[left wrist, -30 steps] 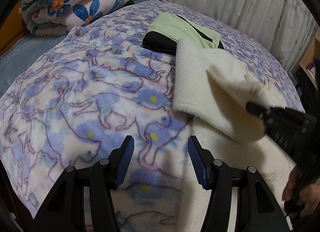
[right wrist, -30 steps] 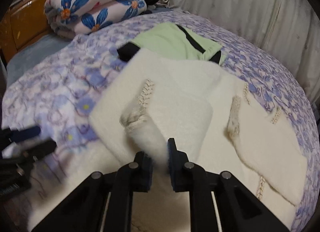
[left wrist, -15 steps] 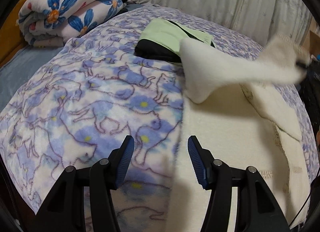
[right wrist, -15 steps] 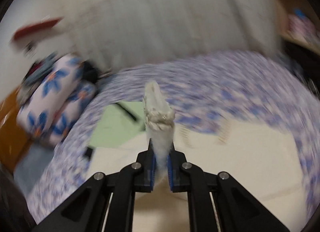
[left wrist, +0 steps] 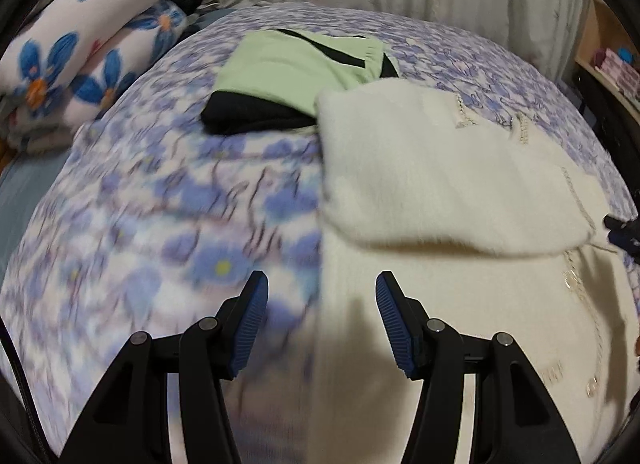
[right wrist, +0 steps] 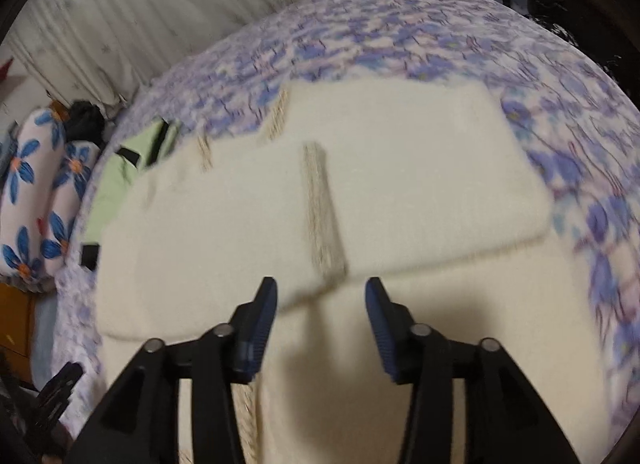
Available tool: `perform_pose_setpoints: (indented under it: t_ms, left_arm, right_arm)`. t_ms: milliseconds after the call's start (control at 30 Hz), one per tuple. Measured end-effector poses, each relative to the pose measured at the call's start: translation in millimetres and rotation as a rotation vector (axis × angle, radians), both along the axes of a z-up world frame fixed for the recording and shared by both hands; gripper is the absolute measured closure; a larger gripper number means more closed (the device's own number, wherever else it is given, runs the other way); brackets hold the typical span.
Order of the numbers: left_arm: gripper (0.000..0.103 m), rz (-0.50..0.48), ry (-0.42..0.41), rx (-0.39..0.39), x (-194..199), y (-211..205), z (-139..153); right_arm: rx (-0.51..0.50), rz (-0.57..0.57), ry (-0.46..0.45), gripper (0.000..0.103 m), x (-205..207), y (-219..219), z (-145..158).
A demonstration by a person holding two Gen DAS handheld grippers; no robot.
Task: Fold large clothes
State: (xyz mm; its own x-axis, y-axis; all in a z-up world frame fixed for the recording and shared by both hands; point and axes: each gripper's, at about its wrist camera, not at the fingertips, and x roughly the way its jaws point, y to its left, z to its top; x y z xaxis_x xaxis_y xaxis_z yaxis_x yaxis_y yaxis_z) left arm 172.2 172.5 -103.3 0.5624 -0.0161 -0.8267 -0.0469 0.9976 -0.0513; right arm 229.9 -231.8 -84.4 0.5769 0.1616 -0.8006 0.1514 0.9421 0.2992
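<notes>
Having carried one sleeve across the cream sweater [left wrist: 440,167], we let it go: our right gripper [right wrist: 320,296] has just been opening, its jaws now stand moderately apart and nothing sits between them, the sleeve's braided cuff [right wrist: 322,215] lying just beyond the tips. The sweater lies on the near right part of the purple-flowered blanket [left wrist: 160,203], its far end touching the folded green and black garment [left wrist: 288,71], presumably a piece already done. Our left gripper [left wrist: 320,304] hovers half open and empty over the sweater's left edge, likely waiting to take that side. A rolled floral quilt [left wrist: 80,55] sits at the far left. No brand, label or writing is legible anywhere.
</notes>
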Motion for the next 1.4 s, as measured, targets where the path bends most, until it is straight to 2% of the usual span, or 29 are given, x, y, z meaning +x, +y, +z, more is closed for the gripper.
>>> perform_pose_setpoints:
  t_ms: [167,233,333,500,533,600,633,667,700,767,867,933,1000,1067,1100,1133,1267,1400]
  left_arm:
    - [0.048,-0.012,0.031,-0.004,67.3,8.4,-17.6]
    - [0.048,-0.008,0.041,-0.034,89.0,15.8,-23.4]
    - [0.048,-0.001,0.053,-0.091,117.1,24.6,-30.3]
    - [0.048,-0.04,0.099,-0.142,145.2,22.3,-46.6]
    - [0.048,-0.04,0.109,-0.156,149.8,22.0,-50.2]
    - [0.048,-0.032,0.116,-0.193,154.4,22.9,-53.7]
    - [0.05,-0.024,0.12,-0.218,156.9,24.2,-54.4]
    - [0.071,-0.023,0.115,-0.243,156.8,24.3,-53.8]
    - [0.088,-0.036,0.109,-0.277,158.6,22.8,-52.8]
    - [0.093,-0.014,0.091,-0.232,159.3,16.4,-47.2]
    - [0.095,-0.015,0.037,-0.102,155.6,-4.4,-38.6]
    - [0.095,-0.015,0.002,-0.037,153.7,-16.4,-36.0]
    - [0.095,-0.001,-0.013,-0.008,153.1,-19.4,-35.8]
    - [0.095,0.017,-0.024,0.035,156.2,-23.7,-38.1]
    - [0.095,0.023,-0.025,0.054,157.6,-24.3,-40.4]
    - [0.095,0.028,-0.021,0.057,159.7,-24.3,-42.5]
    - [0.088,0.038,-0.023,0.065,155.8,-21.7,-35.9]
    - [0.081,0.024,-0.066,0.094,137.5,-25.6,-13.3]
  right_arm:
    - [0.019,0.09,0.028,0.052,45.0,-2.5,-11.4]
    - [0.034,0.122,0.043,0.052,61.8,-0.6,-20.1]
    - [-0.002,0.146,0.069,0.052,84.7,4.5,-35.3]
    - [-0.034,0.185,0.016,0.052,98.7,13.4,-39.4]
    - [-0.055,0.189,0.008,0.055,99.0,15.8,-38.6]
    - [-0.107,0.206,-0.009,0.086,98.9,19.1,-36.2]
    - [-0.107,0.215,-0.017,0.086,97.7,18.8,-34.3]
    - [-0.111,0.218,-0.027,0.087,96.5,18.3,-31.9]
    - [-0.117,0.221,-0.042,0.088,95.0,18.3,-28.1]
    - [-0.123,0.222,-0.095,0.088,91.5,18.2,-15.5]
    - [-0.145,0.189,-0.205,0.088,87.5,16.0,9.0]
    - [-0.146,0.152,-0.236,0.088,92.6,10.4,16.2]
    - [-0.146,0.135,-0.19,0.087,105.4,6.0,7.3]
    - [-0.167,0.143,-0.087,0.084,119.4,5.9,-14.0]
    - [-0.18,0.142,-0.004,0.08,126.5,5.5,-29.3]
    - [-0.164,0.134,0.021,0.078,126.4,2.9,-35.6]
    - [-0.121,0.078,-0.023,0.07,105.8,-9.7,-17.0]
    - [-0.146,0.085,-0.1,0.066,77.9,-7.5,5.7]
